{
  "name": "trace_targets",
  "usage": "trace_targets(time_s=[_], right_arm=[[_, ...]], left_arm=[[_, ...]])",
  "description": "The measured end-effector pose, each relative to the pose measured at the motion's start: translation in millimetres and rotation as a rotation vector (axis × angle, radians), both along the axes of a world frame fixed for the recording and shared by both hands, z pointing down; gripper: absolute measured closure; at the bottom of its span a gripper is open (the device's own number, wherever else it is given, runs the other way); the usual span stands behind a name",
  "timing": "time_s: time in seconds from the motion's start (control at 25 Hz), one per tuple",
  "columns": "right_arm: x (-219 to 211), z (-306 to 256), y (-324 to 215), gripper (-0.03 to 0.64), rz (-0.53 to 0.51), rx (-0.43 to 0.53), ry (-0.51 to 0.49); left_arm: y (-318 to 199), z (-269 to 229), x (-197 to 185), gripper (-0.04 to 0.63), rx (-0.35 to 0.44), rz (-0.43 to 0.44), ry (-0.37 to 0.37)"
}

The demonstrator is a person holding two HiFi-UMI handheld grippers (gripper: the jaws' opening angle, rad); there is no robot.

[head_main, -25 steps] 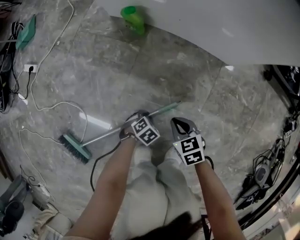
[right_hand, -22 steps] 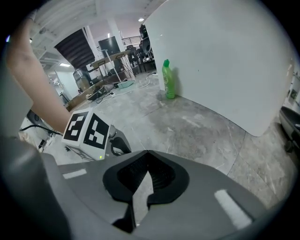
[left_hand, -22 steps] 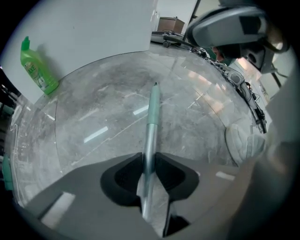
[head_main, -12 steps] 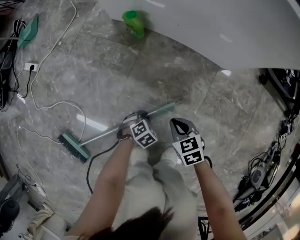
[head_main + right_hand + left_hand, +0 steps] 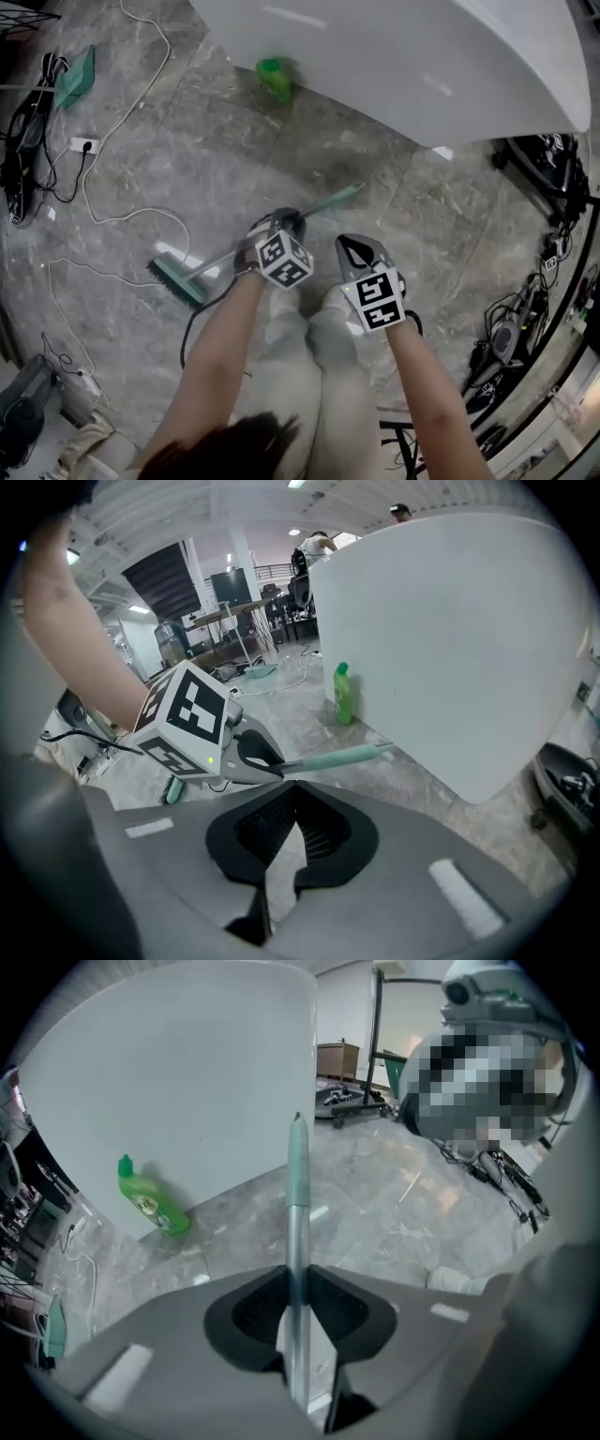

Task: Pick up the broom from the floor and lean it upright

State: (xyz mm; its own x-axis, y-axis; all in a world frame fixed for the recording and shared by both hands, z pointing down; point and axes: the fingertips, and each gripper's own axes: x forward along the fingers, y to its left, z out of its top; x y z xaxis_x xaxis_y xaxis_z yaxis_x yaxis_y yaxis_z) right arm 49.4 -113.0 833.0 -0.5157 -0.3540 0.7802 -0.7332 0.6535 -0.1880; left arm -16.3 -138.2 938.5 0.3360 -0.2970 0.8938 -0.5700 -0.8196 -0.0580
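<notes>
The broom has a teal brush head [image 5: 178,281] on the grey floor and a silver handle with a teal grip [image 5: 333,200] that slants up to the right. My left gripper [image 5: 284,223] is shut on the handle near its upper part. In the left gripper view the handle [image 5: 298,1194] runs straight up between the jaws of the left gripper [image 5: 298,1283]. My right gripper [image 5: 361,246] hangs just right of the left one, shut with nothing in it. From the right gripper [image 5: 295,785] I see the teal grip [image 5: 342,757] pointing toward the white wall.
A green bottle [image 5: 275,78] stands against the curved white wall [image 5: 422,56]. White cables [image 5: 122,216], a socket [image 5: 84,145] and a teal dustpan [image 5: 75,80] lie at the left. Black gear and cables [image 5: 525,319] crowd the right. The person's legs are under the grippers.
The left gripper has risen with the handle, so the broom tilts up and its brush head has slid nearer. The right gripper has risen alongside.
</notes>
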Motion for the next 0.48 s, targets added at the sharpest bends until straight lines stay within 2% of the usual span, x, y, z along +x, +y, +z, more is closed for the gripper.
trace_targets(time_s=[0.2, 0.48], right_arm=[[-3, -47, -13, 0.615, -0.018, 0.051, 0.013], [2, -109, -35, 0.615, 0.026, 0.095, -0.001]], left_arm=[[-31, -64, 8, 0.521, 0.081, -0.049, 0.081], [-82, -152, 21, 0.52, 0.203, -0.133, 0.173]])
